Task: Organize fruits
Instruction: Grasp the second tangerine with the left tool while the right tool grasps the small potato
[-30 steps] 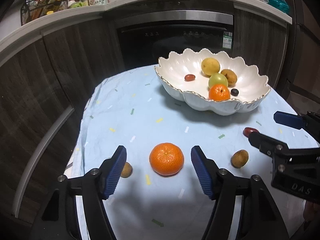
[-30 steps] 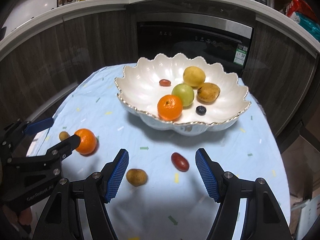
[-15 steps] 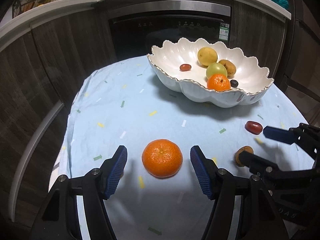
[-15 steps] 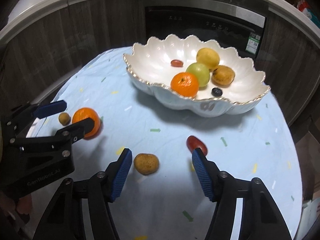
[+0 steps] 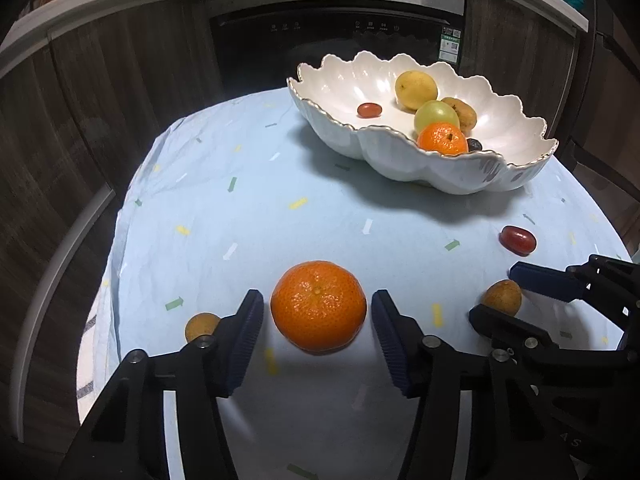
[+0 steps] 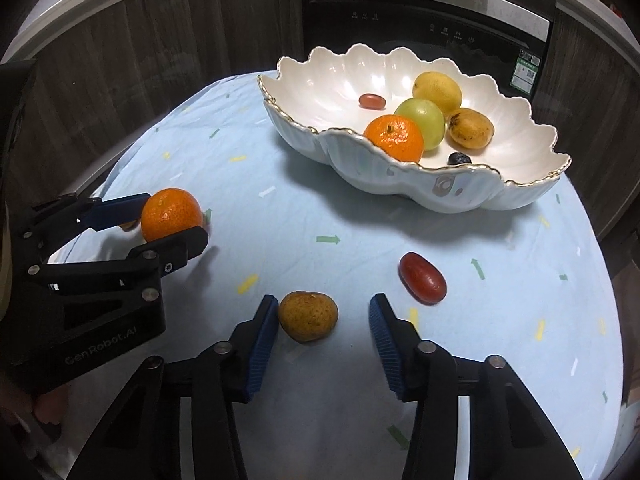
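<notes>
Dark wood cabinet fronts (image 5: 100, 92) and a black built-in oven (image 5: 336, 40) fill the upper part of both views, behind a round table under a pale blue cloth (image 5: 248, 208) printed with small coloured dashes. At upper right of the frame stands a white scalloped bowl (image 6: 404, 184) with a gold rim, holding an orange, a green fruit, two yellow fruits, a small red fruit and a dark berry. The left gripper (image 5: 318, 312) is open, its blue-padded fingers on either side of a tangerine (image 5: 319, 306) at lower centre, with narrow gaps visible on both sides. A small brown fruit (image 5: 202, 326) lies just outside its left finger. The right gripper (image 6: 324, 320) is open wider, straddling a yellow-brown fruit (image 6: 308, 316) that sits close to the left pad. A red date (image 6: 423, 283) lies on the cloth just beyond the right fingertip.
</notes>
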`<state>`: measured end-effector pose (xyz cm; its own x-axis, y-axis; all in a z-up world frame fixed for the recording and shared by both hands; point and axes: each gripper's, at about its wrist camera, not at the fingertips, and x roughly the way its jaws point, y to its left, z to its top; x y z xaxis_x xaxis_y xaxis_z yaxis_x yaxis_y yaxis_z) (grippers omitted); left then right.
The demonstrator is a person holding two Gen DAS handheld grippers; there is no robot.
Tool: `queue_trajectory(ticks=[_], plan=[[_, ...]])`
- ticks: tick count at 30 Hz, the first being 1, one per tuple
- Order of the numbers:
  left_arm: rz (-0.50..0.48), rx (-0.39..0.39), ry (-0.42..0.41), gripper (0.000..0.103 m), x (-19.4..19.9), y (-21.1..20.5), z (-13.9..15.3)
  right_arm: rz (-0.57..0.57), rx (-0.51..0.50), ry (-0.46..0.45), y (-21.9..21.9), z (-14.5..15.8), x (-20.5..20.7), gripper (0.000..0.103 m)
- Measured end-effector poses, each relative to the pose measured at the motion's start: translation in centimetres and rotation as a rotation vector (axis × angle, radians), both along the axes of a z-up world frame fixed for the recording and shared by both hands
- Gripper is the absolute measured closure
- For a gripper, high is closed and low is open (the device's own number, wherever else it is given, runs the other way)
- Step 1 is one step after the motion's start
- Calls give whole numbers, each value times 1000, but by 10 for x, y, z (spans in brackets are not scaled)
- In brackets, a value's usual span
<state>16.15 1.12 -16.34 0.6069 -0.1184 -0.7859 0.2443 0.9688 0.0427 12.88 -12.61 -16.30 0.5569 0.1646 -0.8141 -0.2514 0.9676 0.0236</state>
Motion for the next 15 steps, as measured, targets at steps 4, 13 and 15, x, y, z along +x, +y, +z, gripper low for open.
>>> queue_trajectory(ticks=[4, 13, 15], plan=[[4, -1, 8, 55, 1, 0, -2, 9, -2, -11, 1, -1, 0, 61], [6, -6, 5, 58, 1, 0, -3, 35, -3, -22, 5, -1, 0, 74], [8, -7, 2, 58, 0, 0, -2, 35, -4, -22, 5, 0, 0, 74]])
